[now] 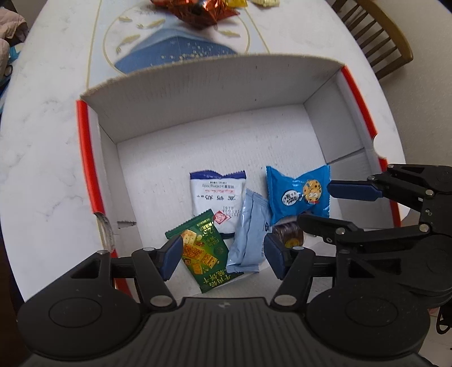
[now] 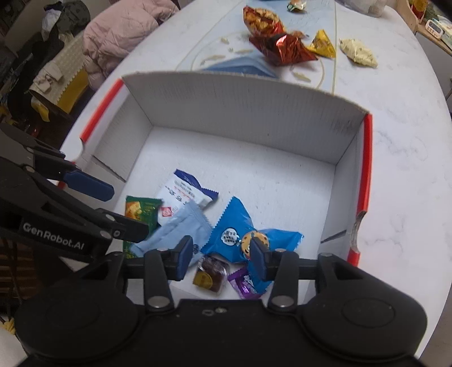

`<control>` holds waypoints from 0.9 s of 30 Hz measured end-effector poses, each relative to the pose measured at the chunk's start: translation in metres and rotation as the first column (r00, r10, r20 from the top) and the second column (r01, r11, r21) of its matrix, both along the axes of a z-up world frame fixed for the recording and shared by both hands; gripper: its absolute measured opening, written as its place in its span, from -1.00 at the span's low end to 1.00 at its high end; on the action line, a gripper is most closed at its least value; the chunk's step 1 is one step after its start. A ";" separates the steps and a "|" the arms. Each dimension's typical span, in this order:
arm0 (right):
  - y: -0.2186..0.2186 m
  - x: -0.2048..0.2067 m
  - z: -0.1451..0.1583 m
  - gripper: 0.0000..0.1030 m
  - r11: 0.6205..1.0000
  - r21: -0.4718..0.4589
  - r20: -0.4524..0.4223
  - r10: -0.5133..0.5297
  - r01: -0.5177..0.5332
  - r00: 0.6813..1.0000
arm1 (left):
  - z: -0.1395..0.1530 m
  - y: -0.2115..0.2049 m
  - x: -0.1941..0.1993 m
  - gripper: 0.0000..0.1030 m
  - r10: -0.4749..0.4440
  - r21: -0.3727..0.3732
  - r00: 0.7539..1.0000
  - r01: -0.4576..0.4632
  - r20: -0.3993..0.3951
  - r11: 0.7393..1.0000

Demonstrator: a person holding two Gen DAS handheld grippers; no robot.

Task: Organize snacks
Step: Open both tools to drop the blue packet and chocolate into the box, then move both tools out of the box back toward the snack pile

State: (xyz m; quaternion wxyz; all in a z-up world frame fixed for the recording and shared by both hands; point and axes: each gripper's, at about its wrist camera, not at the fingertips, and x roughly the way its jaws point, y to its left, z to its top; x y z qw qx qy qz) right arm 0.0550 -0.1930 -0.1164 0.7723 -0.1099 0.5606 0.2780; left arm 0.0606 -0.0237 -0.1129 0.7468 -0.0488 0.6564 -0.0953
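A white cardboard box with red edges point(image 1: 214, 118) point(image 2: 243, 113) holds several snacks: a green cracker packet point(image 1: 202, 254) point(image 2: 141, 210), a white packet point(image 1: 216, 201) point(image 2: 183, 190), a pale blue packet point(image 1: 248, 234) point(image 2: 175, 231), a blue cookie packet point(image 1: 299, 193) point(image 2: 234, 234), a brown candy point(image 1: 289, 235) point(image 2: 210, 273) and a purple candy point(image 2: 244, 283). My left gripper point(image 1: 223, 255) is open and empty above the green and pale blue packets. My right gripper point(image 2: 221, 258) point(image 1: 316, 204) is open and empty above the cookie packet.
Beyond the box, on the white marble table point(image 2: 409, 158), lie red foil snack bags point(image 2: 279, 46) point(image 1: 197, 11), a yellow packet point(image 2: 323, 45) and a cream packet point(image 2: 358, 52). A wooden chair point(image 1: 378, 36) stands at the right. Clothes point(image 2: 121, 34) lie at the left.
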 end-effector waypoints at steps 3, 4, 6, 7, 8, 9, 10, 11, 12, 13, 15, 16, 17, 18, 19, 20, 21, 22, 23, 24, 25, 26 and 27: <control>-0.001 -0.001 0.011 -0.01 1.000 0.011 0.023 -0.005 0.004 1.000 | 0.012 0.001 -0.002 0.21 -0.003 -0.001 0.999 0.003 0.037 1.000; -0.002 -0.002 0.014 0.02 1.000 0.016 0.030 -0.006 0.005 1.000 | 0.016 0.001 -0.002 0.21 -0.003 0.000 0.999 0.003 0.051 1.000; -0.003 -0.002 0.021 0.08 1.000 0.022 0.045 -0.009 0.008 0.999 | 0.024 0.001 -0.003 0.21 -0.007 0.008 0.997 0.007 0.083 1.000; -0.003 -0.002 0.025 0.13 1.000 0.025 0.054 -0.011 0.010 0.998 | 0.029 0.001 -0.003 0.21 -0.011 0.015 0.995 0.009 0.102 1.000; -0.003 -0.002 0.029 0.15 1.000 0.029 0.063 -0.013 0.011 0.998 | 0.034 0.001 -0.004 0.21 -0.016 0.021 0.993 0.013 0.120 1.000; -0.004 -0.002 0.033 0.20 0.999 0.032 0.073 -0.014 0.012 0.997 | 0.039 0.001 -0.004 0.21 -0.019 0.028 0.990 0.015 0.140 0.999; -0.004 -0.002 0.038 0.24 0.999 0.035 0.085 -0.017 0.014 0.996 | 0.043 0.001 -0.003 0.21 -0.022 0.036 0.987 0.016 0.161 0.999; -0.004 -0.002 0.042 0.24 0.999 0.038 0.096 -0.017 0.014 0.995 | 0.048 0.001 -0.004 0.21 -0.025 0.042 0.983 0.017 0.182 0.999; -0.004 -0.001 0.046 0.25 0.999 0.042 0.105 -0.019 0.015 0.994 | 0.053 0.002 -0.004 0.21 -0.026 0.047 0.979 0.017 0.203 0.999; -0.004 0.000 0.050 0.29 0.999 0.046 0.114 -0.023 0.018 0.993 | 0.058 0.002 -0.004 0.21 -0.026 0.052 0.975 0.015 0.222 0.999; -0.006 0.001 0.058 0.37 0.998 0.053 0.136 -0.030 0.023 0.990 | 0.067 0.003 -0.003 0.22 -0.026 0.061 0.966 0.011 0.256 0.998; -0.006 0.003 0.061 0.42 0.998 0.058 0.145 -0.034 0.025 0.989 | 0.071 0.004 -0.002 0.22 -0.025 0.063 0.963 0.009 0.270 0.998; -0.007 0.004 0.065 0.45 0.998 0.064 0.154 -0.038 0.028 0.987 | 0.075 0.004 -0.001 0.22 -0.024 0.064 0.959 0.006 0.282 0.998; -0.008 0.005 0.069 0.49 0.997 0.069 0.165 -0.042 0.031 0.985 | 0.078 0.005 -0.001 0.22 -0.023 0.064 0.956 0.004 0.294 0.998; -0.008 0.006 0.073 0.53 0.997 0.074 0.175 -0.046 0.034 0.984 | 0.082 0.006 0.000 0.22 -0.022 0.066 0.952 0.002 0.305 0.998; -0.009 0.007 0.076 0.55 0.996 0.080 0.185 -0.050 0.036 0.982 | 0.085 0.007 0.001 0.25 -0.020 0.067 0.948 -0.002 0.317 0.998; -0.010 0.008 0.080 0.59 0.995 0.087 0.194 -0.055 0.039 0.979 | 0.089 0.008 0.002 0.31 -0.018 0.066 0.944 -0.004 0.329 0.998; -0.011 0.009 0.083 0.66 0.995 0.093 0.205 -0.060 0.042 0.977 | 0.092 0.009 0.003 0.34 -0.015 0.065 0.939 -0.008 0.343 0.998; -0.012 0.010 0.086 0.69 0.994 0.099 0.218 -0.066 0.046 0.974 | 0.095 0.010 0.004 0.36 -0.010 0.064 0.935 -0.014 0.355 0.998; -0.013 0.012 0.090 0.73 0.993 0.106 0.232 -0.072 0.049 0.970 | 0.098 0.011 0.006 0.36 -0.007 0.062 0.931 -0.017 0.364 0.998; -0.014 0.014 0.093 0.78 0.993 0.110 0.243 -0.076 0.051 0.967 | 0.101 0.012 0.008 0.36 -0.004 0.061 0.929 -0.020 0.370 0.998; -0.015 0.017 0.096 0.81 0.992 0.111 0.255 -0.080 0.053 0.963 | 0.103 0.013 0.011 0.36 0.000 0.062 0.927 -0.025 0.374 0.998; -0.016 0.020 0.099 0.88 0.992 0.113 0.271 -0.085 0.056 0.959 | 0.106 0.014 0.014 0.37 0.003 0.064 0.925 -0.029 0.379 0.998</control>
